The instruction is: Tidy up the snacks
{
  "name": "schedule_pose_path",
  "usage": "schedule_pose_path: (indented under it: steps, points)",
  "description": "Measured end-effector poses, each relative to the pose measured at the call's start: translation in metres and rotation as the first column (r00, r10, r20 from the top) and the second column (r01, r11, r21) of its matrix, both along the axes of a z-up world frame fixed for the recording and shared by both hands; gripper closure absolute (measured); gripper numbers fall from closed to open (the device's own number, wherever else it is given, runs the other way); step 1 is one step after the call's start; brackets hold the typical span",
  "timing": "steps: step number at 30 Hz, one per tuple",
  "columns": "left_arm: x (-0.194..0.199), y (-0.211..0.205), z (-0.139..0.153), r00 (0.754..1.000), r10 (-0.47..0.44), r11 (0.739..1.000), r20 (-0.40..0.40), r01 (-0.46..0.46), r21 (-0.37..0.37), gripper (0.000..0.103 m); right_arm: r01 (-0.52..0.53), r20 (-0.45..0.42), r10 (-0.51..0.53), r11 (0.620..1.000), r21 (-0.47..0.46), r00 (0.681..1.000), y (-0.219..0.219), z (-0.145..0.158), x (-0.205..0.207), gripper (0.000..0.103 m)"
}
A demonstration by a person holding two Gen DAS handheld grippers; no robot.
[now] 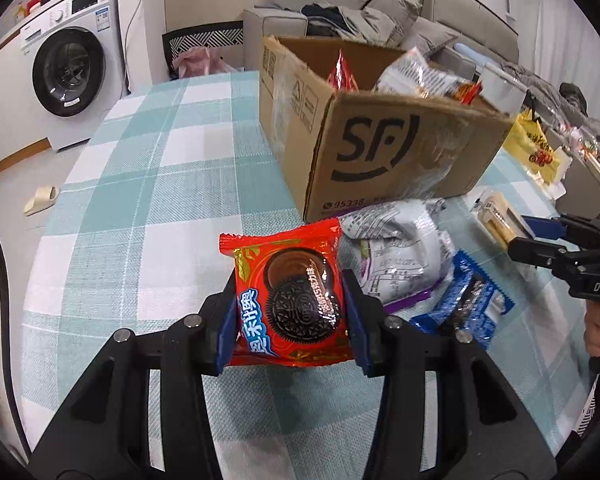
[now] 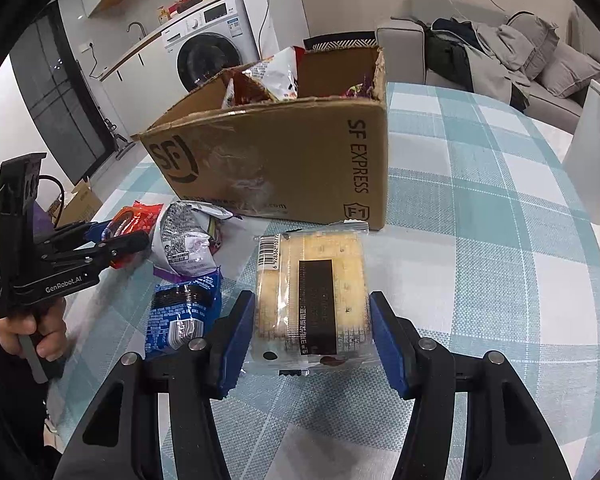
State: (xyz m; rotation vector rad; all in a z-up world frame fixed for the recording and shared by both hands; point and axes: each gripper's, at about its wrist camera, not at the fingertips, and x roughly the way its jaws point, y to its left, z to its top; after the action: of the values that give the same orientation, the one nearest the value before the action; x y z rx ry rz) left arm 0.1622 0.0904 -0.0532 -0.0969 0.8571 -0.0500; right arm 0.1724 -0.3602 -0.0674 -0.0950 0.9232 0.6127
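My left gripper (image 1: pixel 289 284) is shut on a red Oreo packet (image 1: pixel 288 308), held just above the checked tablecloth (image 1: pixel 160 184). In the right wrist view the same gripper (image 2: pixel 140 240) shows from the side with the red packet (image 2: pixel 138 214) in it. My right gripper (image 2: pixel 312 300) is shut on a clear packet of pale crackers (image 2: pixel 312 276), lifted over the cloth. An open SF cardboard box (image 1: pixel 380 152) (image 2: pixel 280 160) stands beyond both, with several snack bags inside. A silver bag (image 1: pixel 400 248) (image 2: pixel 188 240) and a blue Oreo packet (image 1: pixel 464 304) (image 2: pixel 184 312) lie between the grippers.
A yellow bag (image 1: pixel 532 148) and more wrapped items sit right of the box. A white container (image 2: pixel 596 152) stands at the table's right edge. A chair back (image 1: pixel 204 40), a washing machine (image 1: pixel 68 68) and a sofa (image 2: pixel 500 52) lie beyond the table.
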Motion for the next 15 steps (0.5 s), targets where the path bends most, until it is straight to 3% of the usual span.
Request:
schedule_pose_path:
  steps: [15]
  points:
    - [-0.032,-0.011,0.056,0.993,-0.001,1.000,0.115,0.004,-0.028,0.060,0.020,0.117,-0.024,0.999,0.040,0.993,-0.012,0.046,-0.027,0.045]
